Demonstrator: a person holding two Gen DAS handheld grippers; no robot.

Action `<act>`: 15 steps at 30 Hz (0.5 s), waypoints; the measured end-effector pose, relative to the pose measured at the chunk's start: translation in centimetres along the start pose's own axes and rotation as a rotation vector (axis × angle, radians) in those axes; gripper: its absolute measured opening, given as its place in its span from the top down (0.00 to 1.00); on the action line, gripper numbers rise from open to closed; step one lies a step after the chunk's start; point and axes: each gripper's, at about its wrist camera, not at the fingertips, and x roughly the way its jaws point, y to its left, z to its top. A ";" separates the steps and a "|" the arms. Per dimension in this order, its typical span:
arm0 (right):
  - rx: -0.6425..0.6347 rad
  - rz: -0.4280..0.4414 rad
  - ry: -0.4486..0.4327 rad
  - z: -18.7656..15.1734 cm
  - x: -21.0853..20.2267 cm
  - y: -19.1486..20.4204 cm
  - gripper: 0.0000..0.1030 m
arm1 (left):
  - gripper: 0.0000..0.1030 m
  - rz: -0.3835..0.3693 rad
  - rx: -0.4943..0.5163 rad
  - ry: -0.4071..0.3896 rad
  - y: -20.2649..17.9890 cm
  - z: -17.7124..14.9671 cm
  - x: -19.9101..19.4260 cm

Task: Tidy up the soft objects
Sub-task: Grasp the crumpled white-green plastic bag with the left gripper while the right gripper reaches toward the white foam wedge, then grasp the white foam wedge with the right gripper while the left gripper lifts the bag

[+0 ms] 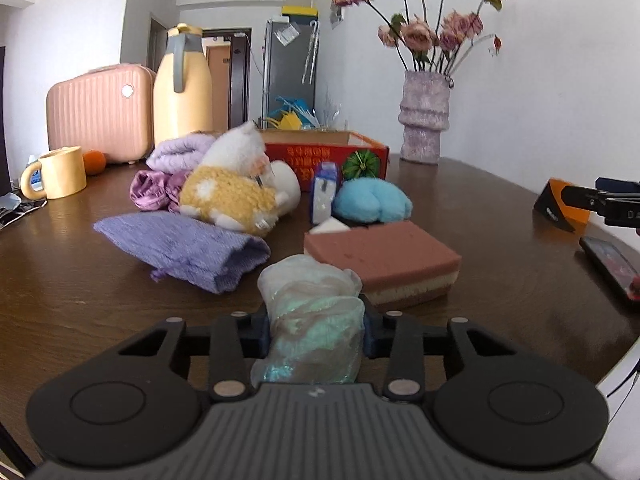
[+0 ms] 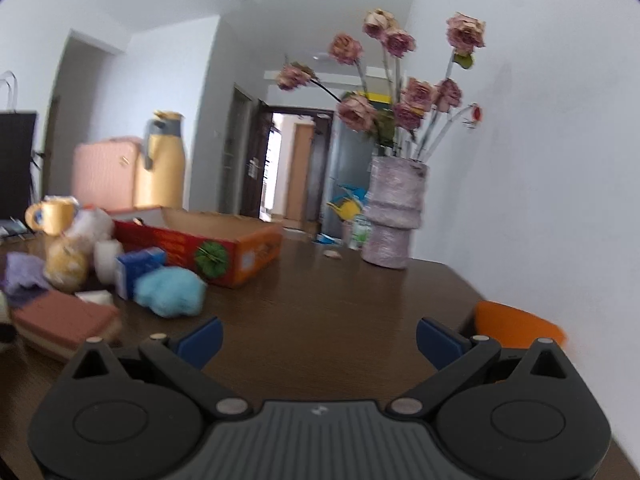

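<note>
My left gripper [image 1: 316,330] is shut on a pale iridescent mesh puff [image 1: 312,312], held just above the brown table [image 1: 80,288]. Ahead lie a purple knitted pouch [image 1: 188,248], a layered brown sponge [image 1: 384,258], a yellow-and-white plush toy [image 1: 232,188], a blue fluffy ball [image 1: 372,200], a purple towel [image 1: 180,152] and a purple satin scrunchie [image 1: 154,192]. An open red cardboard box [image 1: 328,156] stands behind them. My right gripper [image 2: 318,340] is open and empty over bare table, to the right of the blue ball [image 2: 170,292] and the box [image 2: 224,248].
A blue-and-white carton [image 1: 323,196], a yellow mug [image 1: 60,172], an orange [image 1: 94,162], a yellow thermos [image 1: 184,84] and a pink suitcase [image 1: 100,112] stand at the back left. A vase of dried flowers [image 1: 424,120] is back right. A phone [image 1: 612,266] and an orange block [image 2: 516,328] lie right.
</note>
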 end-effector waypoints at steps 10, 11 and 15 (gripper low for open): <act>0.060 0.126 -0.008 1.8 -0.9 3.7 0.00 | 0.62 0.053 -0.029 -0.091 2.3 1.8 -1.6; 0.056 0.133 0.003 1.8 -0.7 4.3 0.00 | 0.62 0.060 -0.031 -0.094 2.6 1.9 -1.6; 0.087 0.167 0.072 1.3 0.5 6.4 0.00 | 0.62 0.093 -0.042 -0.108 4.0 2.2 -2.1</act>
